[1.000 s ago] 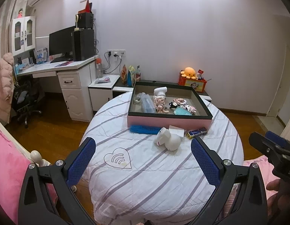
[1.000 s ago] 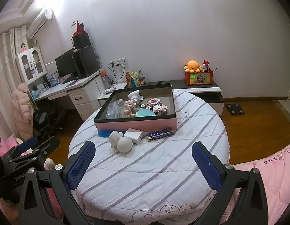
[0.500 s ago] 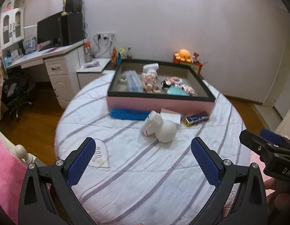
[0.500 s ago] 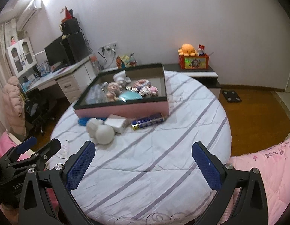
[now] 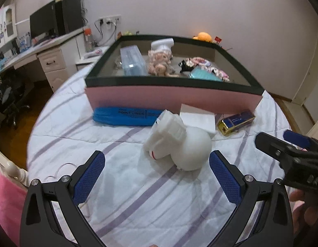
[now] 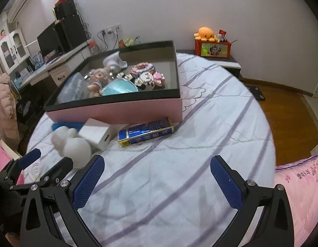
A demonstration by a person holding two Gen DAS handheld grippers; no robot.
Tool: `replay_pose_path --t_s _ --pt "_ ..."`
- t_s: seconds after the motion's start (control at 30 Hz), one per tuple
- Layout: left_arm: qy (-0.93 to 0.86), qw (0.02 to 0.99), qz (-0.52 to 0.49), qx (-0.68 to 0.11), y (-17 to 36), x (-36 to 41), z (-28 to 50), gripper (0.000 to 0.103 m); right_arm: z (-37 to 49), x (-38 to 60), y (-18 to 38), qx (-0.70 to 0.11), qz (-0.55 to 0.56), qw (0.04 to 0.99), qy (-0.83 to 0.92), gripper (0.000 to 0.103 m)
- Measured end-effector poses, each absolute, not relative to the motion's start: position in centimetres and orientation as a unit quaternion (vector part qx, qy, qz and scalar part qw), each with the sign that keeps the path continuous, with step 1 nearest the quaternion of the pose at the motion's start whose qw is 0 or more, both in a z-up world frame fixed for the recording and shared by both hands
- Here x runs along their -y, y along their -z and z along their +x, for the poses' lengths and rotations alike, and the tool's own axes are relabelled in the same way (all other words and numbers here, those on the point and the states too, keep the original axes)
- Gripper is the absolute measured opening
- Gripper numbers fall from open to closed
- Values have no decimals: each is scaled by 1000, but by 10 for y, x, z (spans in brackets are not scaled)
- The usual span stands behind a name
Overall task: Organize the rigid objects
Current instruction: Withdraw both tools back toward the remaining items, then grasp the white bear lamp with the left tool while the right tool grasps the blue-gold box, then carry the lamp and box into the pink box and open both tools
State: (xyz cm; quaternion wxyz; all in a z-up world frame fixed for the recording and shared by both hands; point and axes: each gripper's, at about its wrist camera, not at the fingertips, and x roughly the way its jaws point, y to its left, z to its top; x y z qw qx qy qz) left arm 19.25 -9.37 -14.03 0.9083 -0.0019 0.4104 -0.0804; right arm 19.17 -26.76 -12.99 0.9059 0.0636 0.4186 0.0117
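Four loose items lie on my striped round surface, all just in front of the pink box. Inventory follows.

Item one: white rabbit-shaped toy, lying on its side, nearest my left tongs. Those tongs are spread wide, empty, with the toy ahead of the gap between the pads and not yet inside it.

Item two: small white box, touching the toy's far side.

Item three: blue flat pouch, lying along the foot of the pink box.

Item four: blue and gold carton, to the right of the white box, ahead of my right tongs. These are also spread wide and empty, well short of the carton.

Already stowed inside the pink box: doll, clear plastic case, teal disc, small trinkets.

Risks, as I judge them. The toy's body is round and smooth, so a squeeze off its middle could squirt it out or roll it away. It leans on the white box, so a low approach may shove both against the pouch. My two tongs sit near each other on the toy's right side and could collide if both advance. The pink box's wall is high, and a low carry could knock the toy against the rim.
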Motion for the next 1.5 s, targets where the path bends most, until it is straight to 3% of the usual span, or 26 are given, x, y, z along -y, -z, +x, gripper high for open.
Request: replay_pose_path --t_s 0.3,0.5,0.63,0.73,0.77,1.2,1.5 --pt "93 902 1 -422 150 102 215 102 225 255 147 -442 47 895 -37 103" --pt "109 896 -12 -429 154 101 221 78 240 254 155 -453 32 891 -30 103" --pt "115 897 -18 -426 153 99 219 78 242 254 156 -452 19 891 -26 99" --pt "113 899 -35 -422 150 88 216 78 237 248 157 -446 -18 894 -16 84" --pt "112 899 -38 -421 149 85 215 78 233 250 156 -443 -16 896 -17 83" --pt "106 914 -40 -390 117 66 195 78 201 253 126 -410 30 911 -40 83" --pt "107 932 -32 -346 68 59 208 78 208 240 60 -354 37 932 -76 83"
